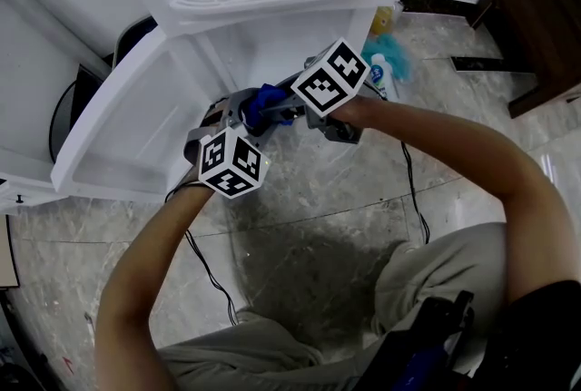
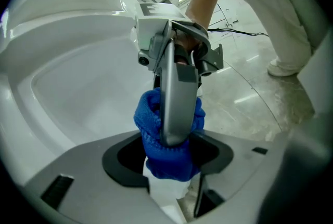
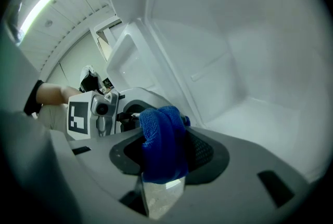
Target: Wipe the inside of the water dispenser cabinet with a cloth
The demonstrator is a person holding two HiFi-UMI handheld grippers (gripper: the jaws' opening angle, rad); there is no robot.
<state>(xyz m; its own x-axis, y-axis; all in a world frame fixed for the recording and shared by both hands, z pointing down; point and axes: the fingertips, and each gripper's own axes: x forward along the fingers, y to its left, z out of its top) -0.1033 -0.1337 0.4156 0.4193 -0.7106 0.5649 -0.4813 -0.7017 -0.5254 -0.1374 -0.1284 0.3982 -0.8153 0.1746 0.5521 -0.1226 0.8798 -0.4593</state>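
Cloth (image 1: 266,99), blue, bunched, held in air just before mouth of cabinet (image 1: 272,44). In head view, cabinet seen at 12 o'clock of cloth, open door (image 1: 118,126) at 9 o'clock. Right claw (image 3: 161,192) clenched on cloth. Left claw (image 2: 171,194) released; cloth lying between its jaws, not pressed. Progress: door open, cloth at hand; no inner wall touched by cloth; wiping of whole interior judged left to do. Count: one cloth, two claws, one cabinet, one door.
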